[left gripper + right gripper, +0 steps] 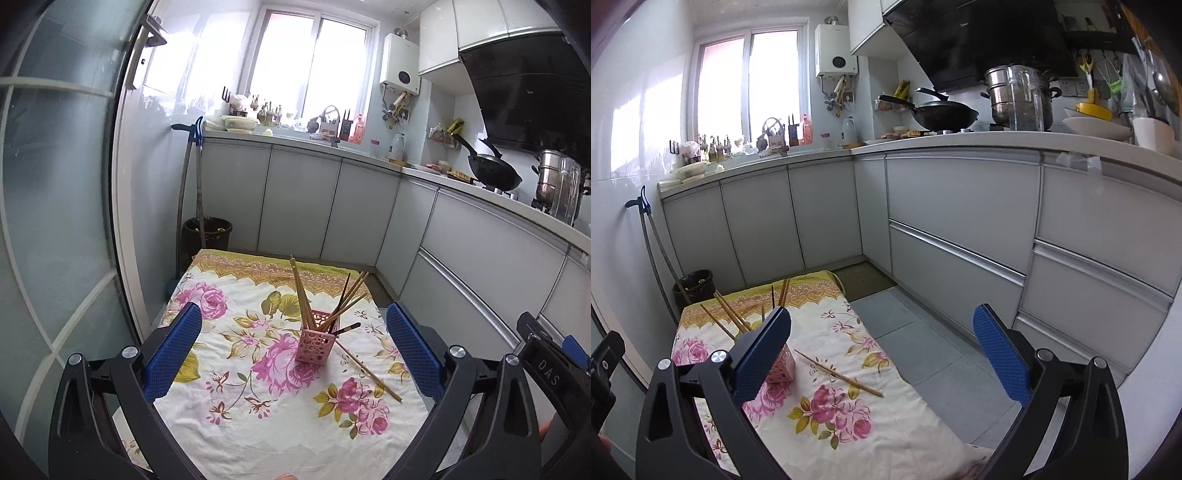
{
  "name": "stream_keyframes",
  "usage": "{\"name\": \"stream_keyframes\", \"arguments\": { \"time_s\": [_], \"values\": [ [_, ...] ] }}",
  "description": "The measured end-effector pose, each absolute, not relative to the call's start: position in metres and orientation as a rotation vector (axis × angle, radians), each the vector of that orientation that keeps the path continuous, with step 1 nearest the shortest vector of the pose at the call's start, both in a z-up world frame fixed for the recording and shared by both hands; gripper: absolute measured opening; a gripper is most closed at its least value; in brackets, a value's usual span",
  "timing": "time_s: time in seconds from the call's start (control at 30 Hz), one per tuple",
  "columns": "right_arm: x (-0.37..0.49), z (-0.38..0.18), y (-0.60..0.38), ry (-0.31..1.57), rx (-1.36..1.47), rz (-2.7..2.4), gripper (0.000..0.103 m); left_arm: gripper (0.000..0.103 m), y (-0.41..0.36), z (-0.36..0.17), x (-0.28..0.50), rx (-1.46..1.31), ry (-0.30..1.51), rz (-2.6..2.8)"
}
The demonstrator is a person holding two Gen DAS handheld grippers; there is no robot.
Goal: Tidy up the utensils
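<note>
Covering a kitchen table, floral cloth (258, 398) faces grey cabinets (303, 206).

Only thing I can actually read is "DAS" on a small black label plate (549, 370) at the right edge of my left wrist view. Any branding on the kitchen appliances is too small to make out.

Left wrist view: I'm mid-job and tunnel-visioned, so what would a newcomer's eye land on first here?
Probably the white tablecloth with big pink roses filling the foreground. In its middle stands a small pink perforated plastic holder with wooden chopsticks fanning out of it. Next, the loose wooden chopsticks lying flat on the cloth just right of the holder, between the open left gripper fingers.
</note>
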State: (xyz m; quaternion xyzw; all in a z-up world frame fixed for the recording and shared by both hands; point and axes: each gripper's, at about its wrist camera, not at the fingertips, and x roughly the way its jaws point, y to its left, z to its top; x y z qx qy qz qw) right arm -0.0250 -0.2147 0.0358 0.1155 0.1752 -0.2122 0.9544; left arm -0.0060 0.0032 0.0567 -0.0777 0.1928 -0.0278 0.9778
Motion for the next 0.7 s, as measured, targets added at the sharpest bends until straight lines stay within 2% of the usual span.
{"name": "stream_keyframes", "arguments": {
  "time_s": [0.27,0.37,0.47,0.57,0.7],
  "values": [
    [-0.037,0.034,-0.234,0.371,0.258,-0.407,0.096,0.096,-0.009,0.055,-0.015,-0.130,0.423,-0.089],
    [0.000,0.026,-0.242,0.456,0.205,-0.373,0.096,0.096,-0.007,0.052,-0.011,-0.130,0.438,-0.108],
    [0.082,-0.012,-0.241,0.713,0.077,-0.167,0.096,0.096,0.002,0.045,-0.005,-0.126,0.441,-0.134],
    [0.161,-0.074,-0.229,0.987,-0.079,0.120,0.096,0.096,0.012,0.032,0.002,-0.126,0.442,-0.193],
    [0.220,-0.132,-0.217,0.995,-0.262,0.181,0.089,0.096,0.028,0.002,0.015,-0.092,0.450,-0.188]
  ]
}}
